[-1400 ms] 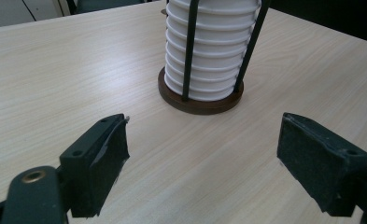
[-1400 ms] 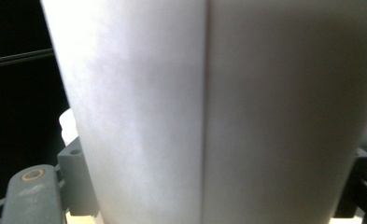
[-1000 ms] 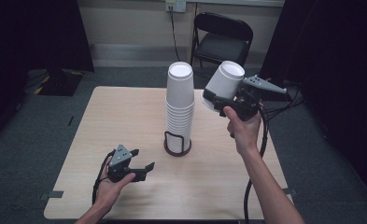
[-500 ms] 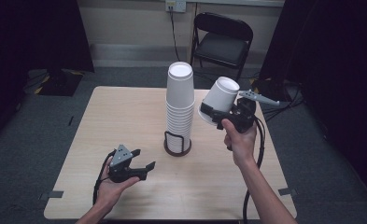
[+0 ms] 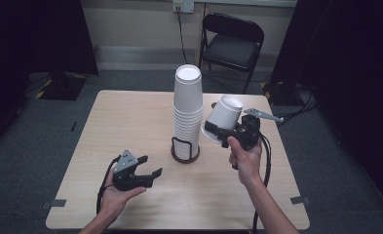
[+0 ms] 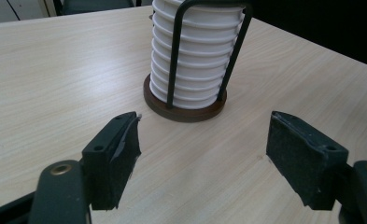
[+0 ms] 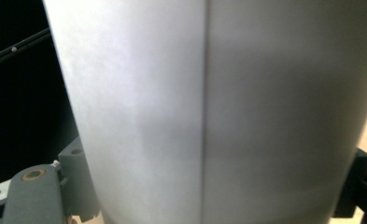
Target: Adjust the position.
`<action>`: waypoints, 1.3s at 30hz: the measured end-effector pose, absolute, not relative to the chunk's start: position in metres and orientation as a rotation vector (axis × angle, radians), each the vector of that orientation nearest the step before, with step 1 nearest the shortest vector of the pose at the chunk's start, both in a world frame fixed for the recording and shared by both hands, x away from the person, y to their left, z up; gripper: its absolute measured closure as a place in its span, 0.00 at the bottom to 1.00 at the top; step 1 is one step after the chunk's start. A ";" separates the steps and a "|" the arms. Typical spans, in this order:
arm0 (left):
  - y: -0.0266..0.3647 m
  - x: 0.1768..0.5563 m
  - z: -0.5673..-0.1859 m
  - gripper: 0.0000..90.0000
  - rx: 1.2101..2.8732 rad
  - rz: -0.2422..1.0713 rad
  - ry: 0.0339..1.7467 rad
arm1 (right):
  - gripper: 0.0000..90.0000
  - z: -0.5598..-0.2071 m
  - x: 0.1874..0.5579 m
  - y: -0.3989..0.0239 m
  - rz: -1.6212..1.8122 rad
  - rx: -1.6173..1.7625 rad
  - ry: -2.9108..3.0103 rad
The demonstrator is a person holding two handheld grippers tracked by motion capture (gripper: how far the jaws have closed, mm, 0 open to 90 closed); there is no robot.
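From above, the right gripper (image 5: 218, 132) clamps a single white cup (image 5: 221, 118), tilted, just right of the tall cup stack (image 5: 187, 109) in its wire holder (image 5: 184, 150) on the table (image 5: 130, 122). The left gripper (image 5: 147, 171) rests near the front edge.

In the left gripper view, its jaws stand wide with nothing between them, having just been closing a little; the stack (image 6: 197, 51) stands ahead.

In the right gripper view, the cup (image 7: 209, 107) sits between the jaws.

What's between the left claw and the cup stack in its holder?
Bare tabletop. In the left gripper view, the open left claw faces the cup stack with nothing between.
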State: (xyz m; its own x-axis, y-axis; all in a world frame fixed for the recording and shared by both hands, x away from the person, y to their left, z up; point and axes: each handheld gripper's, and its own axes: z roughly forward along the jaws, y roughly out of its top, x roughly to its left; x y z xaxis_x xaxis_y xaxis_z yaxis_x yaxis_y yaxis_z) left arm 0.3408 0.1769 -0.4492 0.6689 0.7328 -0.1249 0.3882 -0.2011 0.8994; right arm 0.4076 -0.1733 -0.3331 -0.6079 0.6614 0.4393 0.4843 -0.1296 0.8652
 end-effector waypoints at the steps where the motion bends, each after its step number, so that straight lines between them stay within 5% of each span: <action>1: 0.175 0.340 -0.448 0.29 1.822 0.404 0.886 | 0.17 -0.337 0.406 -0.173 1.842 1.323 1.980; 21: 0.153 0.345 -0.425 0.31 1.807 0.509 0.785 | 0.17 -0.371 0.398 -0.163 1.897 1.450 2.063; 39: 0.140 0.343 -0.438 0.43 1.727 0.424 0.751 | 0.17 -0.406 0.386 -0.149 2.021 1.589 2.111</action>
State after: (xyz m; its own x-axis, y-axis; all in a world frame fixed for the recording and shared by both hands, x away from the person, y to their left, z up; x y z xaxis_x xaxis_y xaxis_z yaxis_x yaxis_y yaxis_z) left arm 0.3432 0.1404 -0.4380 0.7299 0.6763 -0.0986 0.2649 -0.1469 0.9530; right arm 0.3855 -0.1488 -0.4064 -0.5306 0.4893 0.6921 0.7129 -0.1842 0.6767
